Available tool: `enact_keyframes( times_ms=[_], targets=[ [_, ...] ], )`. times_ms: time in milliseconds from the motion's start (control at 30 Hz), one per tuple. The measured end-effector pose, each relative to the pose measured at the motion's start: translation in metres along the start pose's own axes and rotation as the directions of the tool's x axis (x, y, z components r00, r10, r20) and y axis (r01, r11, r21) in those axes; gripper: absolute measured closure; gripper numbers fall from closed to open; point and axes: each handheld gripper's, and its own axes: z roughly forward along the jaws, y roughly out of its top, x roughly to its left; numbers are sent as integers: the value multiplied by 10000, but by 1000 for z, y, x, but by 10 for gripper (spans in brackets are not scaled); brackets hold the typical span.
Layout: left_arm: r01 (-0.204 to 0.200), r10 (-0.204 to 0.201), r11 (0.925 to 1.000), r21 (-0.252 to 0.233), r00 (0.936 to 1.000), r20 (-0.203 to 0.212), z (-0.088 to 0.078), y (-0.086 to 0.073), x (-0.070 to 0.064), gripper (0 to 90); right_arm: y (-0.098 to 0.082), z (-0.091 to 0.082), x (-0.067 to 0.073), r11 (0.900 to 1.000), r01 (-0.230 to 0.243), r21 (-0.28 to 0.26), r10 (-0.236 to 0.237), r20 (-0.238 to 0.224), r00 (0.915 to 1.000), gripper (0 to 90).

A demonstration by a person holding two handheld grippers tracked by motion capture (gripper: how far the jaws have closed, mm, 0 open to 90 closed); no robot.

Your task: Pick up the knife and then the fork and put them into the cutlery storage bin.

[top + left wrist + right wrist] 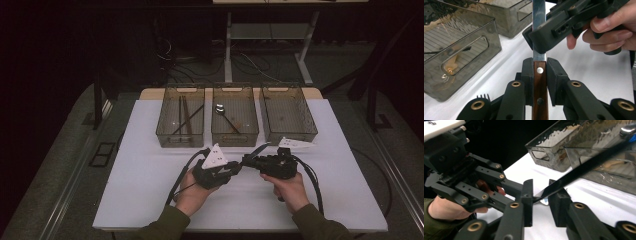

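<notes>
A knife with a brown riveted wooden handle (539, 87) and a steel blade (539, 12) is held just above the white table top. My left gripper (540, 62) is shut on the handle, one pad on each narrow side. In the high view it sits at centre (235, 167), and my right gripper (248, 161) meets it from the right. The right gripper (541, 192) has the dark blade (584, 167) running slantwise between its jaws, touching both pads. From the left gripper view, the right gripper (541, 37) clamps the blade just above the handle.
Three smoked translucent bins stand in a row at the back of the white table top (150, 180). The left bin (159, 132) holds dark sticks, the middle bin (235, 141) a spoon (220, 108). The right bin (312, 131) lies just beyond the right hand.
</notes>
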Motion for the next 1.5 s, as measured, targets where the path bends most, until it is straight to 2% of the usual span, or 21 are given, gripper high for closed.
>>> enact_keyframes(
  times_ms=[300, 500, 667, 867, 933, 1000, 1067, 1167, 1233, 1367, 1500],
  targets=[
    [-25, 26, 9999, -115, 9999, 134, 2, -1, -3, 770, 3, -1, 8, 9990, 430, -79, -433, -387, 9983, 832],
    [53, -51, 10000, -76, 9996, 285, 5, -3, -3, 762, 4, -1, 13, 9960, 876, 197, -870, -266, 9958, 881],
    [288, -274, 9992, -265, 9983, 514, 4, -5, -1, 743, 5, -1, 19, 9906, 1339, 280, -1336, -147, 9909, 891],
    [459, -441, 9985, -299, 9973, 583, 0, -11, 5, 579, 8, -7, 17, 9881, 1525, 178, -1528, 143, 9882, 890],
    [333, -319, 9992, -219, 9975, 638, -4, -14, 9, 537, 9, -10, 16, 9877, 1554, 181, -1558, 229, 9875, 890],
    [402, -388, 9990, -216, 9974, 605, -9, -19, 11, 495, 10, -14, 15, 9861, 1655, 173, -1660, 398, 9853, 890],
    [353, -353, 9994, 8, 9980, 533, -15, -24, 16, 467, 11, -19, 14, 9852, 1709, 132, -1714, 523, 9838, 890],
    [491, -498, 9987, 132, 9973, 533, -25, -34, 22, 422, 13, -26, 11, 9808, 1945, 153, -1950, 924, 9764, 889],
    [499, -501, 9987, 60, 9975, 489, -32, -39, 26, 386, 14, -30, 8, 9801, 1977, 201, -1987, 1140, 9734, 889],
    [821, -803, 9962, -297, 9952, 559, -49, -51, 35, 326, 18, -40, 4, 9805, 1959, 183, -1964, 1517, 9687, 889],
    [858, -841, 9956, -371, 9954, 454, -64, -63, 40, 270, 23, -49, 1, 9779, 2077, 239, -2085, 1799, 9613, 889]
  ],
)
